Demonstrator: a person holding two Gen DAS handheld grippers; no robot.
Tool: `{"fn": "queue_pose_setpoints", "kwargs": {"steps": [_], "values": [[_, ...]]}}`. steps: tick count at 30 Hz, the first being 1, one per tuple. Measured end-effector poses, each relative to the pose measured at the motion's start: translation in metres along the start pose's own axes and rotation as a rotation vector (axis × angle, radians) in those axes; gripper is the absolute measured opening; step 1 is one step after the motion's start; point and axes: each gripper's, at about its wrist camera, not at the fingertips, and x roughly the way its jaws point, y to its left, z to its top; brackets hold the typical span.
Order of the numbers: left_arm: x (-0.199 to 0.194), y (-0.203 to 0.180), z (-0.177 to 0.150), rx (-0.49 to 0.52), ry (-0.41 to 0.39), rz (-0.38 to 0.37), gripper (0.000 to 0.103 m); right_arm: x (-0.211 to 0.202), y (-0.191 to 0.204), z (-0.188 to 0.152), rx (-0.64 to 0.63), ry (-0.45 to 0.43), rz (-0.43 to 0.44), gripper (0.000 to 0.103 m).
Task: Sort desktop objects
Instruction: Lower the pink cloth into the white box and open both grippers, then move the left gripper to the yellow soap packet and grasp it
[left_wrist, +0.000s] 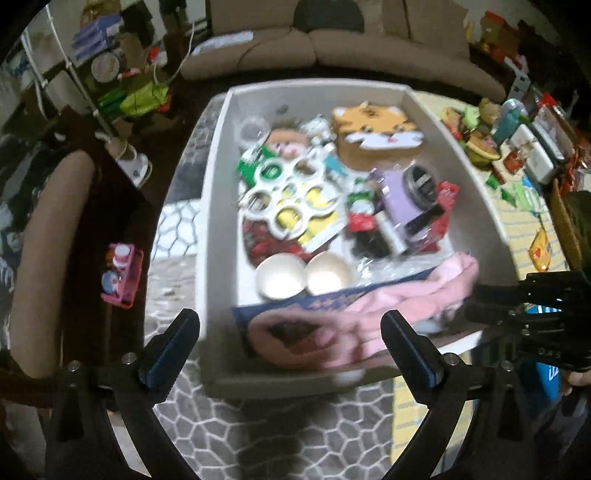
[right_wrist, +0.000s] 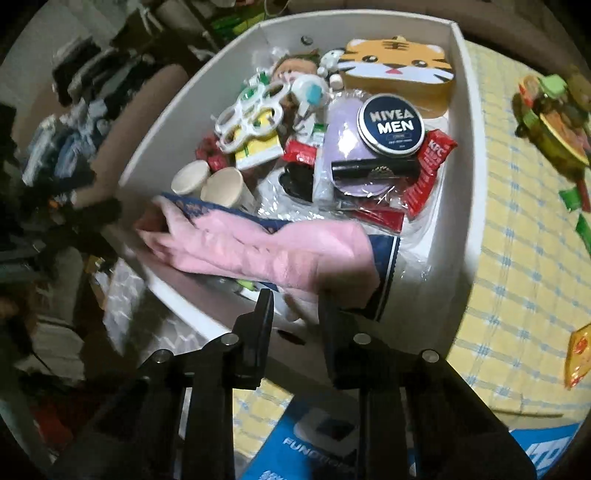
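A: Where's the pink cloth (right_wrist: 266, 251)?
B: Draped over the box's (left_wrist: 218, 155) near rim, right tongs (right_wrist: 295, 310) pinching its edge.
A: And the left tongs (left_wrist: 291, 343)?
B: Spread wide, empty, at that same rim; two cups (left_wrist: 280, 275) sit inside, just beyond the cloth.

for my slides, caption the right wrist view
Right gripper jaws pinch a pink cloth draped over the white bin.

Pink cloth (right_wrist: 258, 251) hides box (right_wrist: 461, 147) front contents.
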Motion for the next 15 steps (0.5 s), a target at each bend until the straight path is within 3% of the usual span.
{"fn": "queue_pose_setpoints", "kwargs": {"steps": [5,10,15], "values": [[-0.038,-0.029,0.007,-0.037,-0.135,-0.108,0.100,-0.066,-0.011,-0.007,-0.004,-0.134,0.026,0.030],[-0.069,-0.079,0.013,-0.017,-0.253,-0.201,0.103,-0.129,-0.047,-0.027,-0.024,-0.212,-0.042,0.071],[-0.078,-0.129,0.019,-0.026,-0.308,-0.287,0.103,-0.186,-0.111,-0.063,0.021,-0.256,-0.135,0.084]]}}
